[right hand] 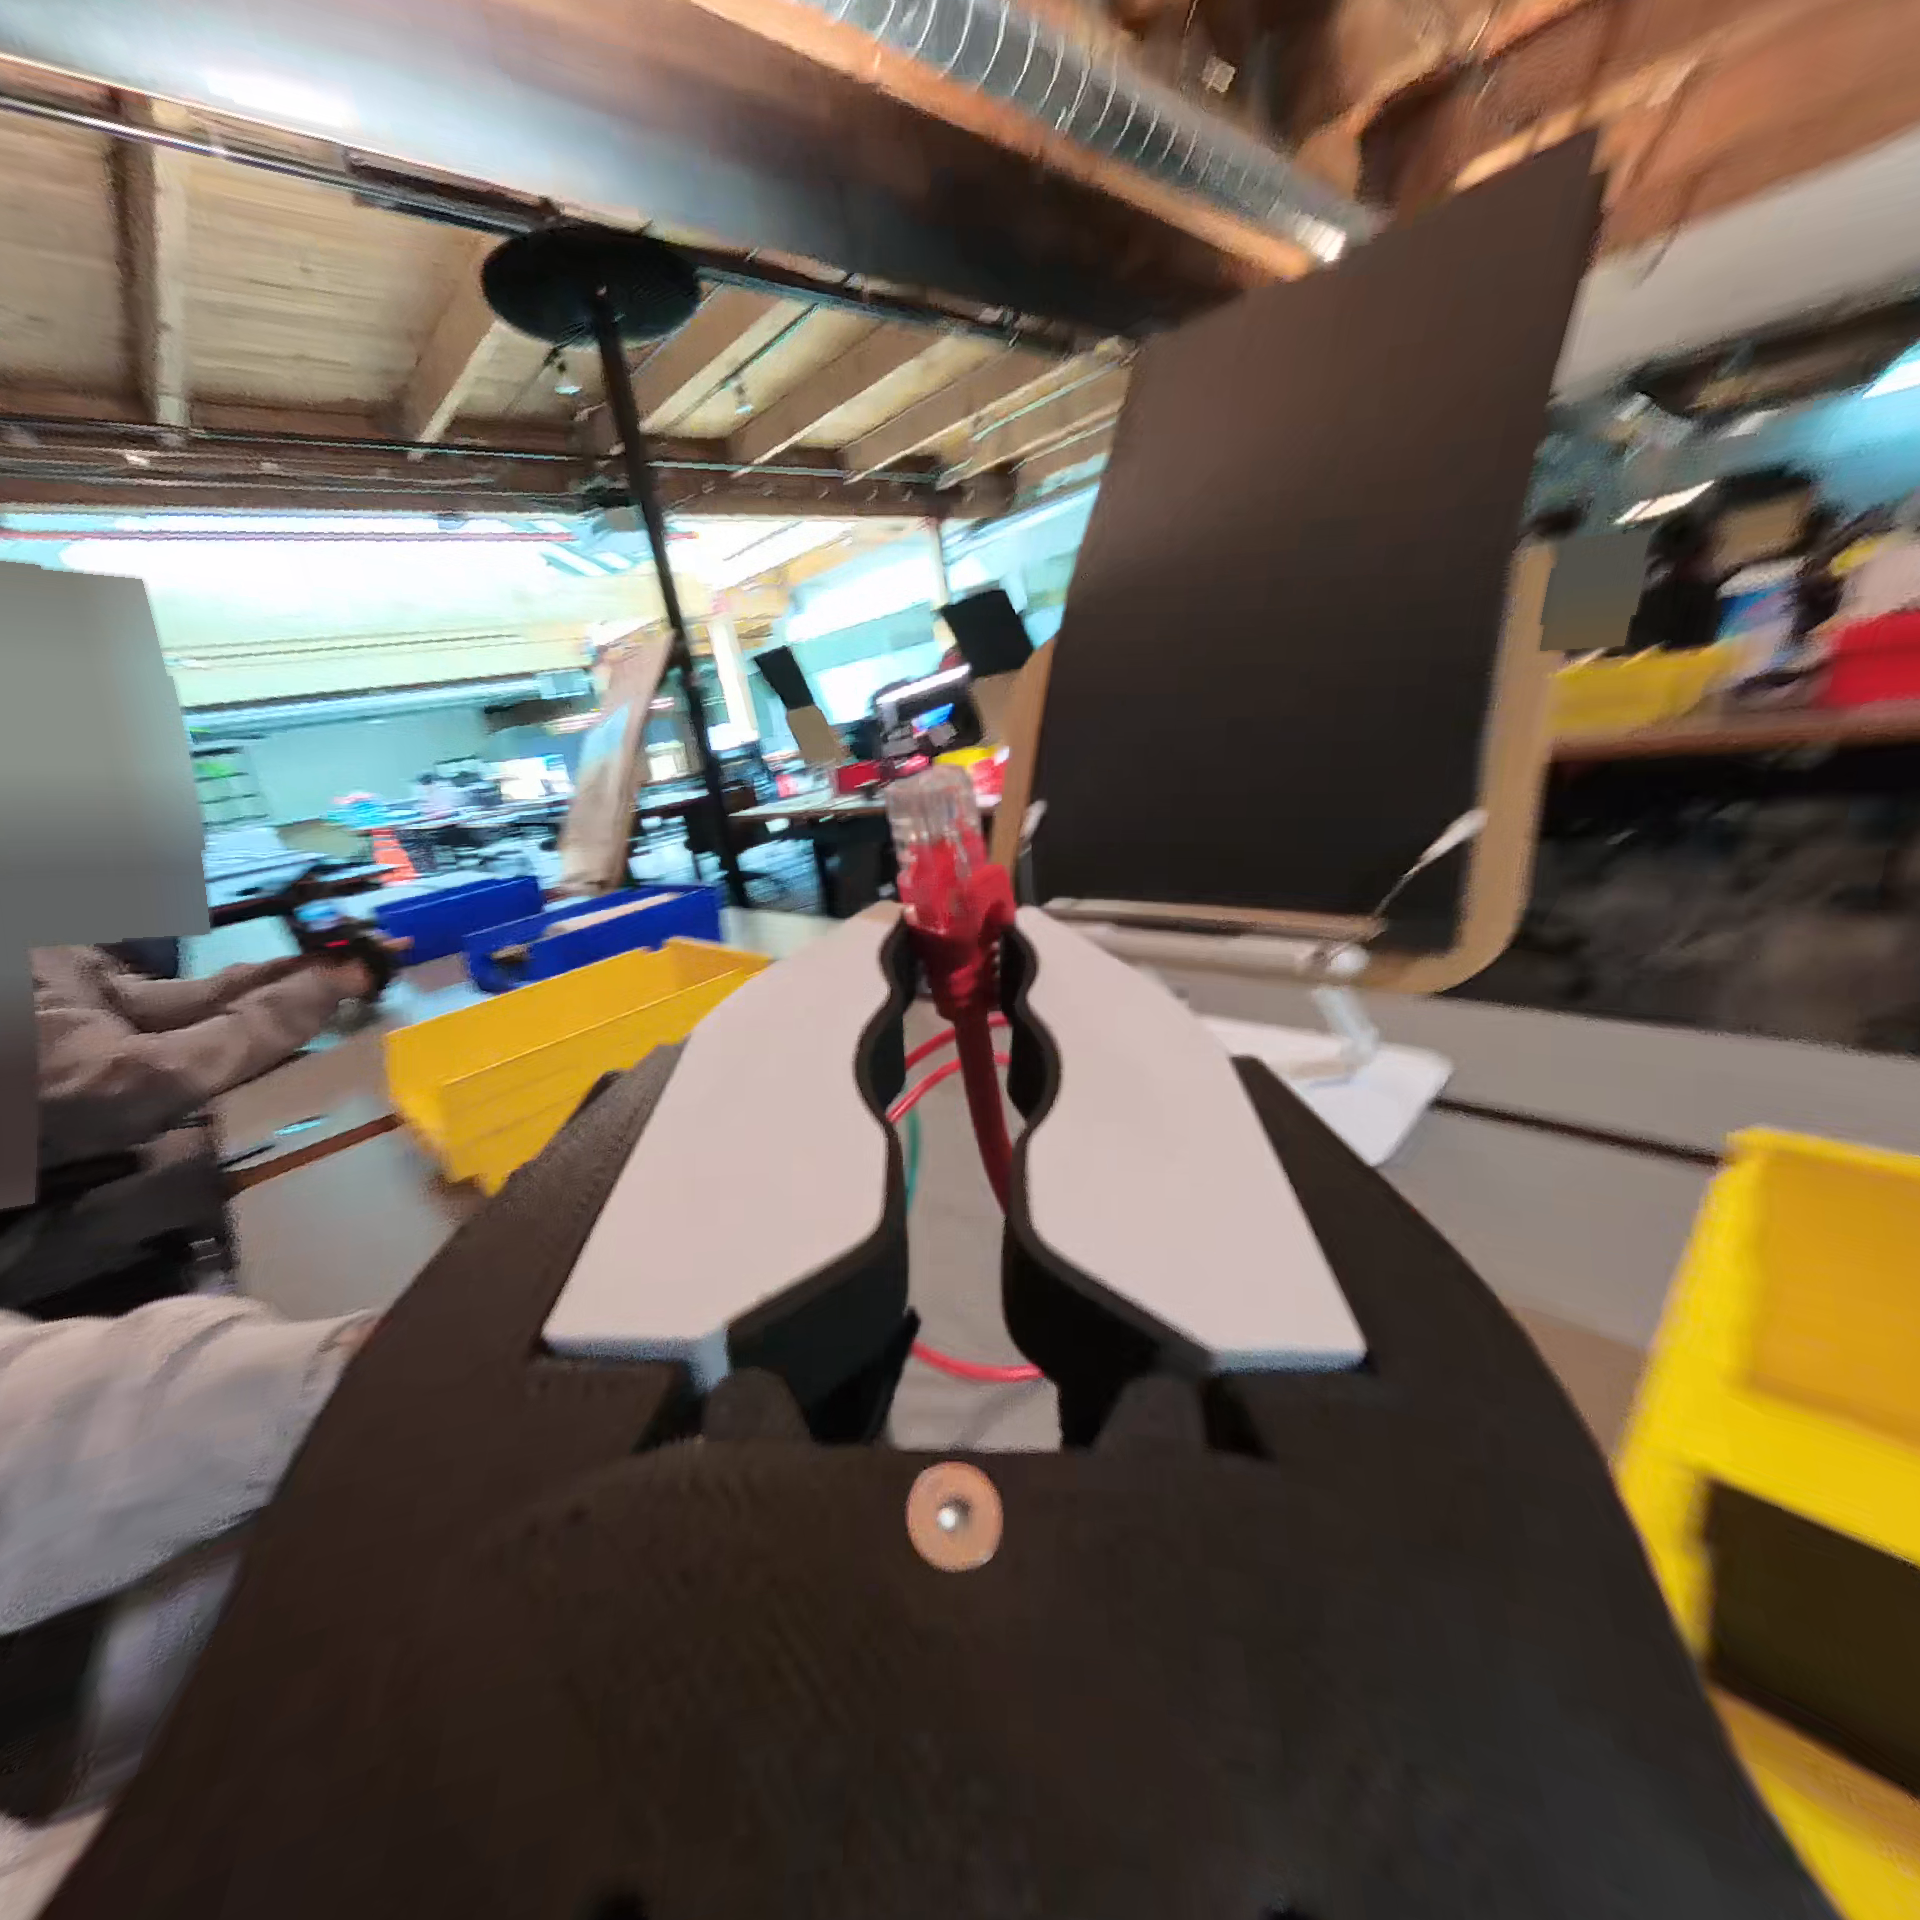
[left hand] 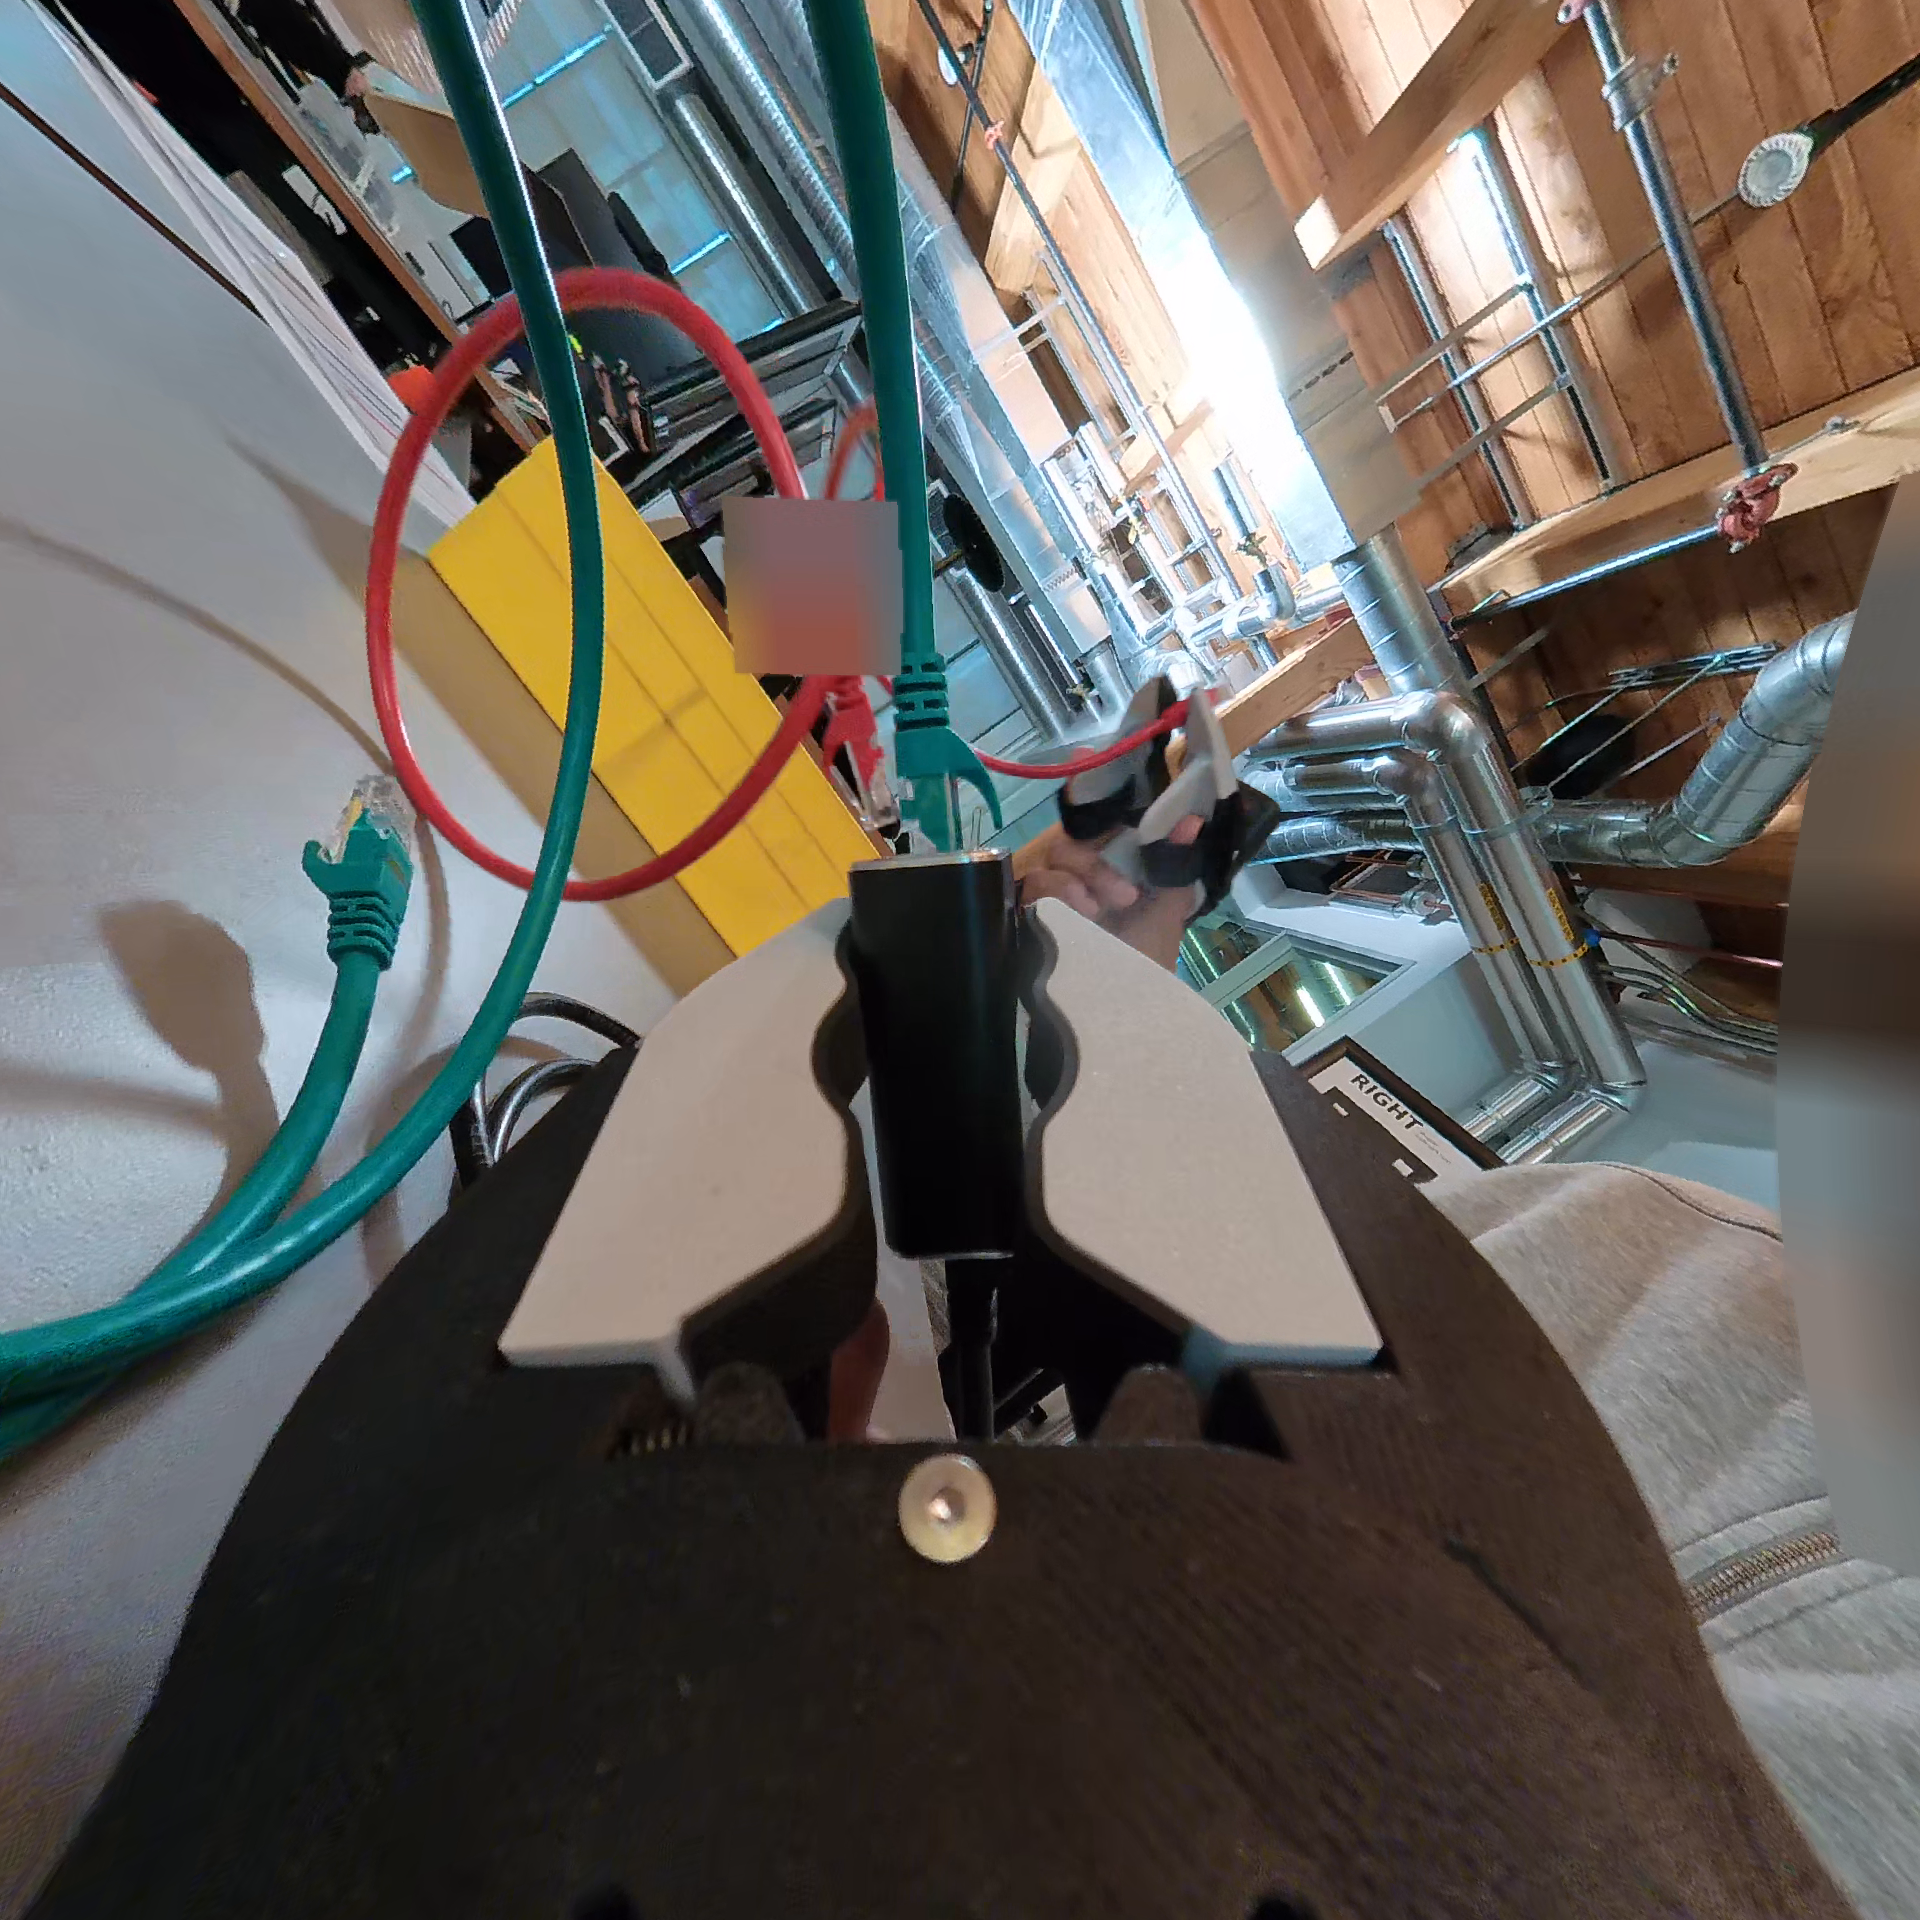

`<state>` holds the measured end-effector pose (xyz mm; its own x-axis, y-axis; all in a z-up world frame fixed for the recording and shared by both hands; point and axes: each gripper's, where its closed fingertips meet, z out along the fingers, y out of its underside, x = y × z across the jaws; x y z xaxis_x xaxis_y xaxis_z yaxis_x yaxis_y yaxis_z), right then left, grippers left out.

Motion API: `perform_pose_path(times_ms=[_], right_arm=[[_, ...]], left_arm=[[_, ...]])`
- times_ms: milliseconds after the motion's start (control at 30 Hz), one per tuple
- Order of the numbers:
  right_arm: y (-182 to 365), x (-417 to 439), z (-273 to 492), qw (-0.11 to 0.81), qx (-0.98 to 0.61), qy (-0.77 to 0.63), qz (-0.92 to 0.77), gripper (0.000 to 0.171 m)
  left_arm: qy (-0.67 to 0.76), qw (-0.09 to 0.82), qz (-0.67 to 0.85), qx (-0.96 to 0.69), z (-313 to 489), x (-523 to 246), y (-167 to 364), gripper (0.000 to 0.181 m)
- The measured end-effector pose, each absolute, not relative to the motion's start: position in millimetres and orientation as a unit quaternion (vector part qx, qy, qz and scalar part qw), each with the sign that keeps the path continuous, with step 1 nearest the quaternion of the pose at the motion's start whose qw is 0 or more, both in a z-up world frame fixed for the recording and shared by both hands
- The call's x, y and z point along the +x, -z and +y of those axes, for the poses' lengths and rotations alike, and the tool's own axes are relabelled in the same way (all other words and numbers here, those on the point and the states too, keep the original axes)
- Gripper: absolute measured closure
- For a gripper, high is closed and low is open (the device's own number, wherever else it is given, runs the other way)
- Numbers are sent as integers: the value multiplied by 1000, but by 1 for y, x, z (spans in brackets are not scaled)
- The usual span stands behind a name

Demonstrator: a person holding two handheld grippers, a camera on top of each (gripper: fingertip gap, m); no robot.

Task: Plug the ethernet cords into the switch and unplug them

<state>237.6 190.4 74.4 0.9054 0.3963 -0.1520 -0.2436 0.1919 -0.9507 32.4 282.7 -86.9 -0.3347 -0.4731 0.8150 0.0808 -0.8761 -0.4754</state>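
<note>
Left gripper (left hand: 940, 935) clamps a black switch (left hand: 940, 1049), tipped upward toward the ceiling pipes. Only its view shows a green cord (left hand: 920, 717) and a red cord (left hand: 857, 743) at the switch's top edge, apparently plugged in, and a loose green plug (left hand: 364, 862) over the table (left hand: 156, 623). Right gripper (right hand: 956, 940), level above the table, pinches the red cord's other plug (right hand: 951, 883), its clear tip pointing forward; the left view shows it raised beyond the switch.

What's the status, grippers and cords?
Left gripper shut on black switch, green cord and a red plug at its top. Right gripper shut on red cord, unplugged. Nothing blocking.
</note>
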Motion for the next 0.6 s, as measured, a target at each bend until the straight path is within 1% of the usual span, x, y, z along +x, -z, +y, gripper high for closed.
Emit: perform_pose_path(times_ms=[67, 133, 333, 400, 467, 600], right_arm=[[-87, 261, 177, 785, -599, -146, -57, 156], [-88, 279, 168, 792, -599, -109, -48, 156], [-95, 295, 155, 794, -591, -138, -35, 157], [-81, 282, 163, 753, -628, -191, -47, 156], [-53, 261, 176, 693, -682, -227, -63, 156], [25, 216, 199, 552, -796, -221, -112, 155]], left_arm=[[797, 174, 179, -550, 283, 33, 87, 157], [796, 175, 179, -551, 283, 33, 87, 157], [792, 179, 181, -555, 283, 34, 89, 156], [791, 179, 181, -556, 283, 34, 89, 156], [791, 179, 181, -557, 284, 34, 89, 156], [790, 179, 180, -557, 284, 34, 90, 156]])
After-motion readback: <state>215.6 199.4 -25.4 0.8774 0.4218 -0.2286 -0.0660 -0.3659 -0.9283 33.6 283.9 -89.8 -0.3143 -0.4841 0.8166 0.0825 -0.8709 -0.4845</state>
